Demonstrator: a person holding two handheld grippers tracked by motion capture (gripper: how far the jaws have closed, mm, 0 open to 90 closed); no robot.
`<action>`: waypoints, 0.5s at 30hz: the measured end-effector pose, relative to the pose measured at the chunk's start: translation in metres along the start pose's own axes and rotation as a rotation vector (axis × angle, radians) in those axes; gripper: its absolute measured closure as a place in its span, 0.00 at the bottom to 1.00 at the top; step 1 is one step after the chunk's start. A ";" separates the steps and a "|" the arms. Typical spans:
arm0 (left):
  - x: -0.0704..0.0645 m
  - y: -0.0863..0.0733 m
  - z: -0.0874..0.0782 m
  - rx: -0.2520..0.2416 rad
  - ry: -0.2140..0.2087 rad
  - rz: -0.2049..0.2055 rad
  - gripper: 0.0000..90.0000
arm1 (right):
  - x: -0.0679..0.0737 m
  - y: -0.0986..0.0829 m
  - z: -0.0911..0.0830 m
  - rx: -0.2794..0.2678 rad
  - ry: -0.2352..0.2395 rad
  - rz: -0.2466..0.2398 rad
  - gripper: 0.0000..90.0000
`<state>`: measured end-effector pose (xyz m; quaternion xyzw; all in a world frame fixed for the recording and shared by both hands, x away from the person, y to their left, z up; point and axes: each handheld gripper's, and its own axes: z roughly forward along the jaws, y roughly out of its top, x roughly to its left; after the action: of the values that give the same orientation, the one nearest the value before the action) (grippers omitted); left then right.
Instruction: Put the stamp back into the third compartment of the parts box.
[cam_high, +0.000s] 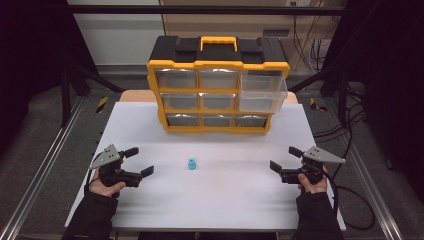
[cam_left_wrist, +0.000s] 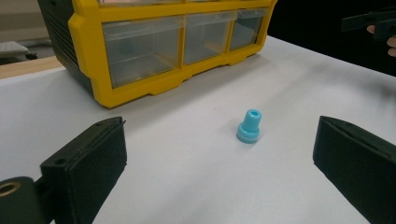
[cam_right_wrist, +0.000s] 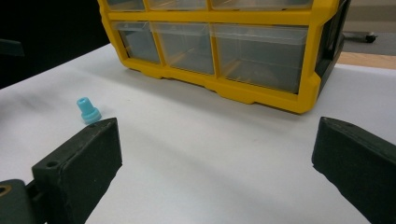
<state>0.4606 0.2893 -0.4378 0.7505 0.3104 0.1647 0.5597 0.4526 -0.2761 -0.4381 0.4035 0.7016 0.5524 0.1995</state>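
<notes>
A small light-blue stepped plug (cam_high: 192, 164) stands upright on the white table (cam_high: 210, 200), in front of a yellow and black drawer organiser (cam_high: 218, 85). The organiser's upper right clear drawer (cam_high: 262, 93) is pulled out. My left gripper (cam_high: 139, 162) rests near the table's left side, open and empty, with the light-blue plug (cam_left_wrist: 249, 126) ahead between its jaws and some way off. My right gripper (cam_high: 285, 159) sits near the right side, open and empty. In its view the light-blue plug (cam_right_wrist: 88, 110) stands far left and the organiser (cam_right_wrist: 224, 46) straight ahead.
The organiser holds three rows of clear drawers and has a yellow handle (cam_high: 218, 42) on top. Metal frame rails (cam_high: 45, 160) run along both sides of the table. Cables (cam_high: 350, 125) lie on the floor to the right.
</notes>
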 end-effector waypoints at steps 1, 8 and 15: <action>0.000 0.000 0.000 0.004 0.002 0.002 0.03 | 0.000 0.000 0.000 0.000 0.000 0.001 0.02; -0.001 -0.001 0.001 0.010 -0.003 0.010 0.03 | 0.001 0.001 -0.001 -0.007 0.002 0.001 0.02; -0.001 -0.001 0.000 0.010 0.003 0.009 0.03 | 0.004 0.003 0.001 0.000 0.005 -0.013 0.02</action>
<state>0.4598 0.2889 -0.4388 0.7546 0.3085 0.1667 0.5547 0.4518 -0.2717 -0.4350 0.3975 0.7047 0.5521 0.2014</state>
